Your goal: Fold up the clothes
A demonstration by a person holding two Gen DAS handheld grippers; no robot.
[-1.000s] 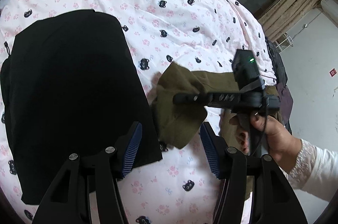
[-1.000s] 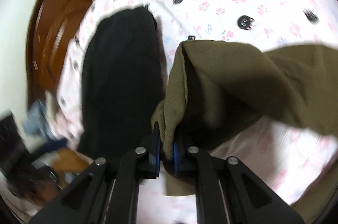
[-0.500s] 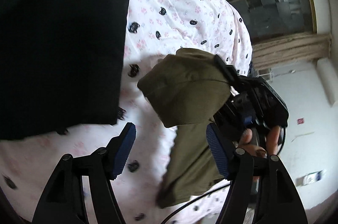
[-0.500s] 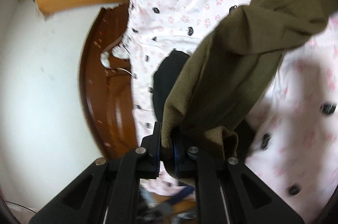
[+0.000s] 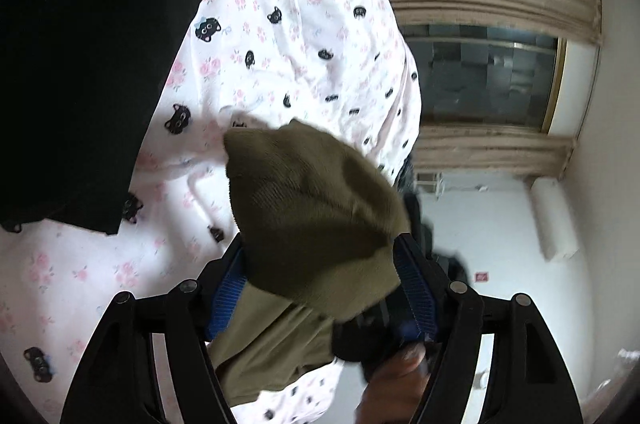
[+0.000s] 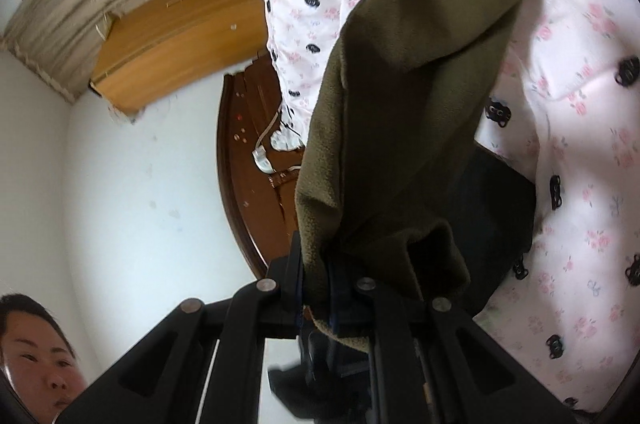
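Note:
An olive-green fleece garment (image 5: 312, 207) hangs lifted above the bed. My right gripper (image 6: 316, 288) is shut on its edge, and the cloth (image 6: 408, 103) drapes away from the jaws. My left gripper (image 5: 320, 284) is open, with a fold of the olive garment between its blue pads (image 5: 230, 288) but not clamped. A folded black garment (image 5: 92, 43) lies flat on the bedsheet at the upper left; it also shows in the right wrist view (image 6: 496, 220), behind the olive cloth.
The bed has a white sheet with pink flowers and black cat faces (image 5: 304, 23). A dark wooden headboard (image 6: 256, 159) and an orange wooden cabinet (image 6: 176, 35) stand by the white wall. Curtains and a window (image 5: 480, 79) lie beyond the bed.
The right gripper lifted the olive garment up off the bed and turned. The left gripper moved in until the hanging cloth sits between its open jaws.

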